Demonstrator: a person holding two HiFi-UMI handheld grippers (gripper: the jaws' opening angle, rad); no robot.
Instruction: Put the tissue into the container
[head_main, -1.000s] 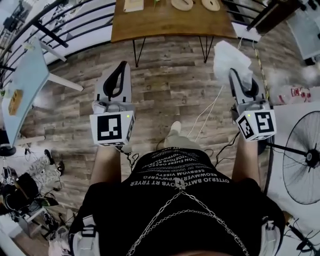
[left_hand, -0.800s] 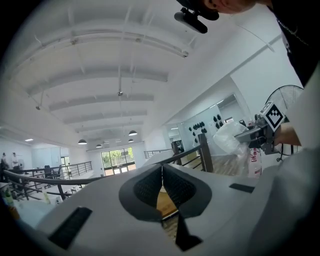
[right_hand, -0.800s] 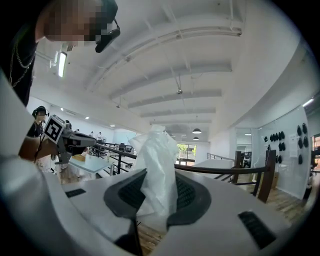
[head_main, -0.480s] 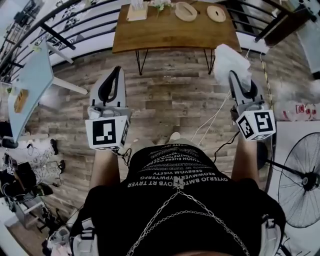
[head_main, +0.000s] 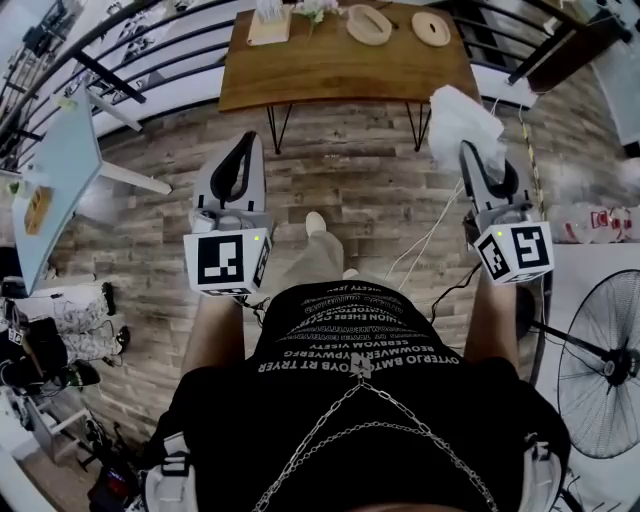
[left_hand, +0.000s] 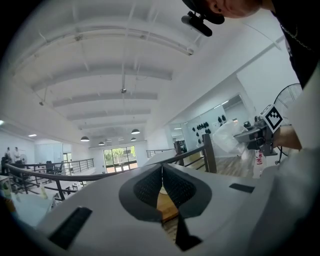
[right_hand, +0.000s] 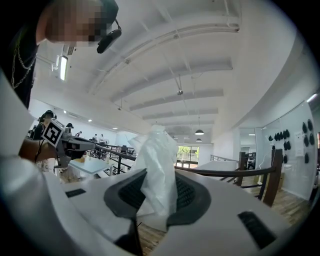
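tissue (head_main: 458, 118) | white, crumpled | pinched in right claw (head_main: 470, 152), bulk standing beyond its tips

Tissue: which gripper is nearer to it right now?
Right. The right gripper is clamped on the tissue, which sticks out past its jaws. The left gripper is well off to its left, shut and empty.

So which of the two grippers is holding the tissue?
The right gripper: its fingers pinch the white tissue, which sticks up above them. The left gripper has its fingers closed together with nothing between them.
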